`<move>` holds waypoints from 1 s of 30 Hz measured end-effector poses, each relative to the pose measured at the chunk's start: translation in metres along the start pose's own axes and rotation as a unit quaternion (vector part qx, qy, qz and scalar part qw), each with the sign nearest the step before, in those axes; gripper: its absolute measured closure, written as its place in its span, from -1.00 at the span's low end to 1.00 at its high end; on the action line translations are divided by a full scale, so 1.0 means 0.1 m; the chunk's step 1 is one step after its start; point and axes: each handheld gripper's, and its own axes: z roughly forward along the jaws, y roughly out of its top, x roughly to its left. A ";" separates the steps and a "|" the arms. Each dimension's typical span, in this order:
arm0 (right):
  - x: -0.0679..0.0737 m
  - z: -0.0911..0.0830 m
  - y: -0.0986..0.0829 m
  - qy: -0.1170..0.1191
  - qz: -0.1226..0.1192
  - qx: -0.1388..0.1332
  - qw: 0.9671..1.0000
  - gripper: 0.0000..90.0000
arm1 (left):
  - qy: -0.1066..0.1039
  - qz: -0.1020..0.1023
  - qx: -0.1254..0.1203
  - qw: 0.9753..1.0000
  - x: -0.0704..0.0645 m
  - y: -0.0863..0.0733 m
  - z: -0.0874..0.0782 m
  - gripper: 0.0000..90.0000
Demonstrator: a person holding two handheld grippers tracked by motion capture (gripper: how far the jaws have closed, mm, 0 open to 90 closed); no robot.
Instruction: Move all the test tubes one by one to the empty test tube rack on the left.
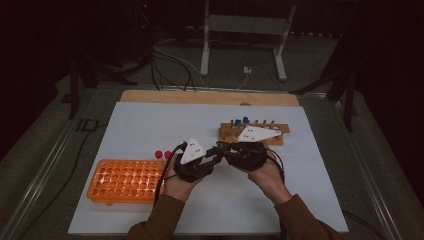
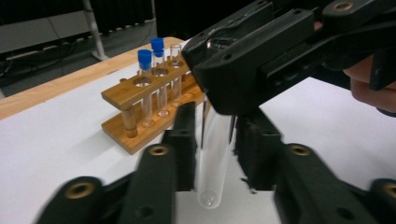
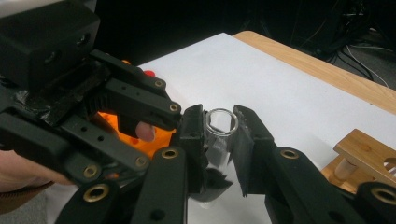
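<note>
A clear, uncapped glass test tube [image 2: 214, 158] stands upright between both grippers above the white mat. My right gripper [image 3: 219, 133] is shut on the tube just below its rim [image 3: 220, 120]. In the left gripper view, the right gripper [image 2: 217, 105] comes down from above onto the tube's top. My left gripper [image 2: 215, 140] is open, with one jaw on each side of the tube's lower half and narrow gaps showing. In the high view the left gripper [image 1: 212, 153] and the right gripper [image 1: 223, 148] meet tip to tip at mid-table, and the tube is hidden there.
A wooden tube rack [image 1: 255, 135] stands just behind the grippers, holding two blue-capped tubes [image 2: 148, 58] and a clear one [image 2: 175, 51]. An orange grid rack [image 1: 125, 180] lies at front left with two red-capped tubes [image 1: 163, 154] at its far corner. White mat [image 1: 150, 120] covers the table.
</note>
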 end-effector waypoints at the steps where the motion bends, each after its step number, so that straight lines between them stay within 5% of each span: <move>1: 0.00 0.00 0.00 0.001 0.000 0.000 1.000 0.68 | -0.001 0.000 0.000 1.000 0.00 0.00 0.00 0.68; 4: -0.01 -0.01 -0.01 0.006 0.001 -0.002 1.000 0.63 | -0.002 0.001 0.000 1.000 0.00 0.00 -0.01 0.69; 11: -0.10 -0.12 -0.02 0.008 0.019 -0.028 0.999 -0.13 | 0.003 -0.006 -0.001 1.000 0.04 -0.03 -0.05 0.70; 17: -0.17 -0.21 -0.13 -0.041 0.019 -0.027 0.999 -0.64 | 0.009 -0.012 -0.007 1.000 0.10 -0.06 -0.14 0.70; 30: -0.36 -0.40 -0.44 -0.127 0.032 -0.024 0.991 -0.98 | 0.032 -0.024 -0.026 0.999 0.24 -0.09 -0.43 0.70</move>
